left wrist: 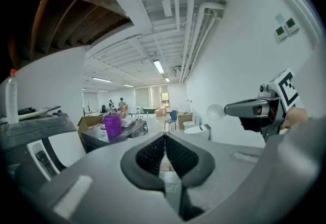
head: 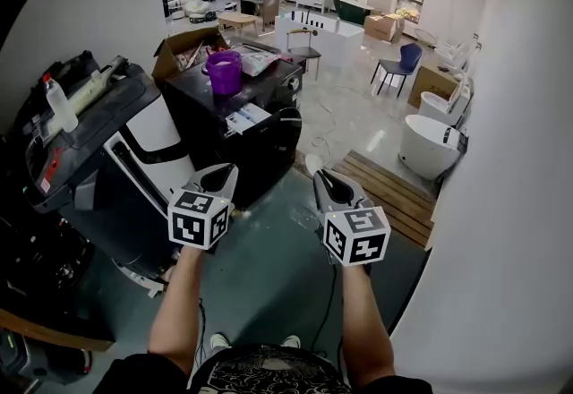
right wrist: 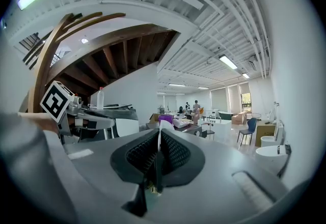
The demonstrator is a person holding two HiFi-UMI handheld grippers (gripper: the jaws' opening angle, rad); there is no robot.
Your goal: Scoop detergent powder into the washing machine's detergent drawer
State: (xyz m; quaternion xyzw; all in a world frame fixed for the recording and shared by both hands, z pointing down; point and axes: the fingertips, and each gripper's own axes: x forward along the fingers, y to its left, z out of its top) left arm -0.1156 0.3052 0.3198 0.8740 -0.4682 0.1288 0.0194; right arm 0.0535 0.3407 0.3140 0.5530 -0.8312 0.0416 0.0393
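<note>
Tongs both pinched: my left gripper [head: 229, 170] empty, ribbed black pads [left wrist: 153, 154] touching; right gripper [head: 319, 175] clamps a smooth white spoon [head: 312, 163], round bowl pointing forward.

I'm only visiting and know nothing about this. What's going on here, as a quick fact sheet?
Setting: large indoor room; a person stands with a gripper in each hand
Left gripper: jaws together, nothing between them
Right gripper: shut on a white scoop, whose rounded end pokes out ahead of the jaws
Purple bucket: sits on top of a dark appliance, ahead of both grippers
Contact: both grippers in the air, touching neither bucket nor appliance
Progress: no powder visible in the scoop; scooping not yet begun
</note>
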